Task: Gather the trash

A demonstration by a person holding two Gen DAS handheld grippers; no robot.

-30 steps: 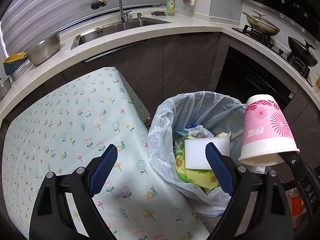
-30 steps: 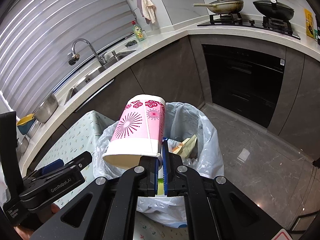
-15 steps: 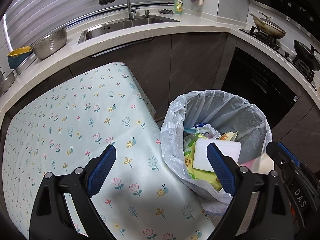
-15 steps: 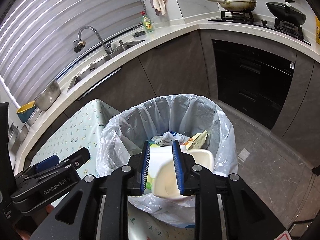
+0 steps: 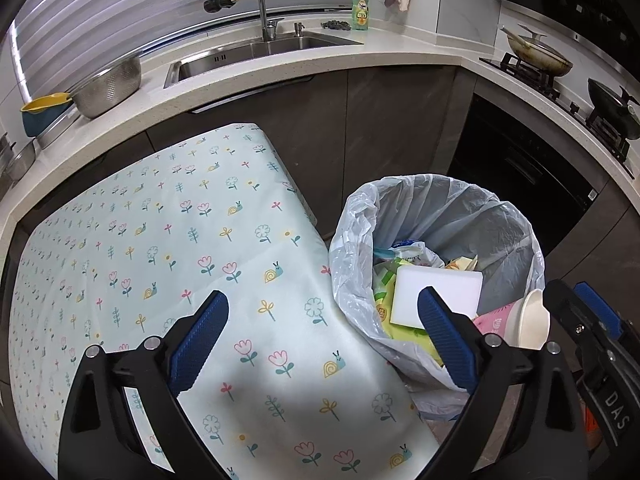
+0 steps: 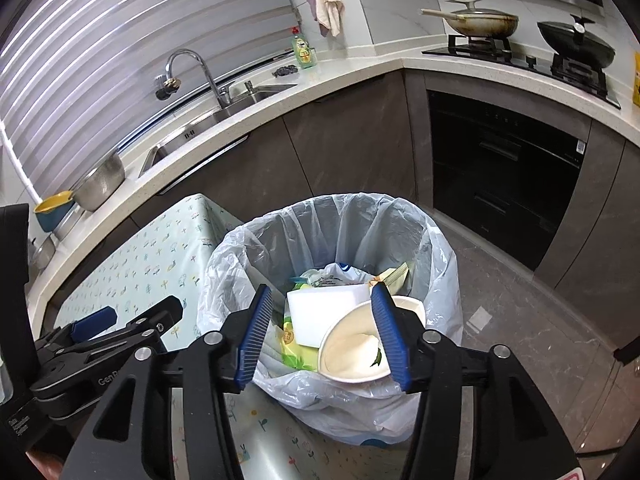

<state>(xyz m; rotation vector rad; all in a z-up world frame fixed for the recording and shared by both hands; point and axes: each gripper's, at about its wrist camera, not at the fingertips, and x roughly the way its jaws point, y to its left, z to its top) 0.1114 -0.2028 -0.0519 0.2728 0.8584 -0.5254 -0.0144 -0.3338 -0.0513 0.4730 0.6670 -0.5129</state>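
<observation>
- Right gripper [image 6: 322, 334] at lower centre of the right view: jaws spread wide, nothing held, poised over the bin mouth.
- Left gripper [image 5: 322, 334] at the bottom of the left view: likewise spread and empty, above the cloth [image 5: 168, 248], just beside the bin.
- Cup [image 6: 356, 350] lying on its side inside the bin [image 6: 440, 276], mouth toward the right camera, at the near rim; pink side seen at lower right of the left view.
- Sponge [image 6: 326, 310] and wrappers [image 6: 294, 344] lying in the bin beside and behind the cup.
- Cloth across the left of the left view: no trash seen on it.
- Judged nearly or fully done: cup binned, nothing left to pick in either view; possibly only pulling both grippers back.
- Farther off, along the top: sink [image 5: 256, 50], colander [image 5: 110, 88], pans [image 6: 480, 24] on the stove, none looking like trash.
</observation>
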